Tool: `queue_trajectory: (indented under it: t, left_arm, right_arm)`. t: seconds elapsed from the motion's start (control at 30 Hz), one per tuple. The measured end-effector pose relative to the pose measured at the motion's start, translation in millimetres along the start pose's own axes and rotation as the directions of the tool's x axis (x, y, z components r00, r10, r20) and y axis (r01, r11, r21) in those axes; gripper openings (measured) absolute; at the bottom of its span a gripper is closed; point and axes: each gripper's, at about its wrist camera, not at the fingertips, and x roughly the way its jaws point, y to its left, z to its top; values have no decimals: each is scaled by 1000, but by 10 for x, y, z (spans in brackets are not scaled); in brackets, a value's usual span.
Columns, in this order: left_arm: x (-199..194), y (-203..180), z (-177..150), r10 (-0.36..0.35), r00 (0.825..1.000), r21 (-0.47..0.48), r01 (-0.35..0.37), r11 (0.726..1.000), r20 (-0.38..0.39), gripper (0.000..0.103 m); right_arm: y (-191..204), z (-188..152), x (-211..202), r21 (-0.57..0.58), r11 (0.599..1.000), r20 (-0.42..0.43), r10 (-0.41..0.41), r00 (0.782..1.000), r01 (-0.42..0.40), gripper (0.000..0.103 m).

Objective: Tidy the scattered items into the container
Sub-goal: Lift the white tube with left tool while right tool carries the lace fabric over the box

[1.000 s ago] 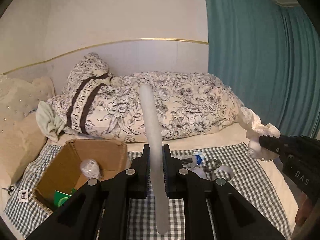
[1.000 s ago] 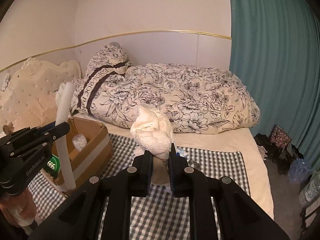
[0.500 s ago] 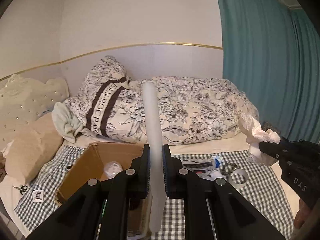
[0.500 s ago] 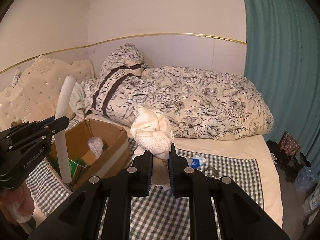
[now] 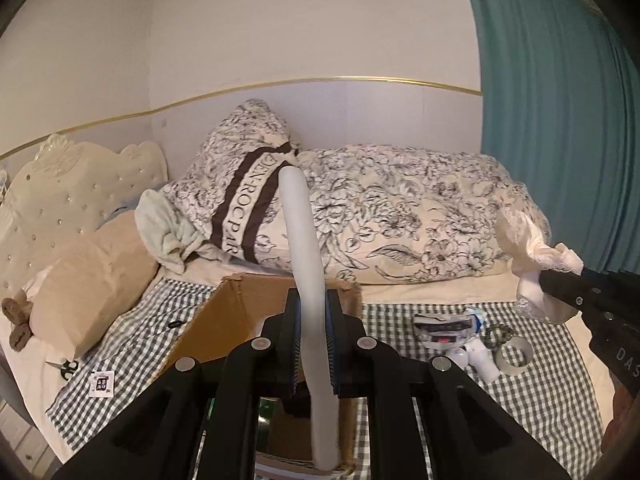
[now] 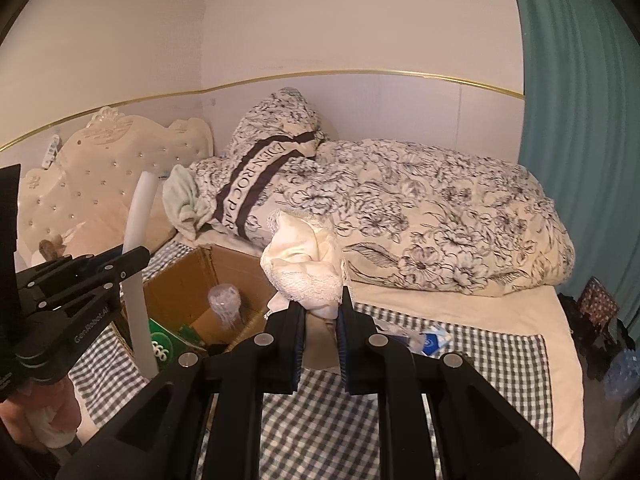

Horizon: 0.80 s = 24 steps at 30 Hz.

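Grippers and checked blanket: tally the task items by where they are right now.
Held in grippers: 2, white foam tube and lace cloth
Loose on checked blanket: at least 3, tape roll among them
Total: at least 5

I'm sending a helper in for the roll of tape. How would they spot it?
On the bed's checked blanket, look right of the cardboard box, past the small clutter. The tape roll lies flat at the right end, the only open ring there.
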Motion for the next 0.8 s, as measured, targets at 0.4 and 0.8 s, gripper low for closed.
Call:
queue_trajectory:
  t: [0.4,0.8]
  left_arm:
    - [132,488,-6,71,997,-49,-72,996,-13,11]
    - [397,720,-81,80,996,-53,-82,995,-46,11]
  right_arm:
    - [365,41,264,-30,998,-19,62,998,-62,14]
    - [701,81,611,-62,991,-46,115,992,-118,14]
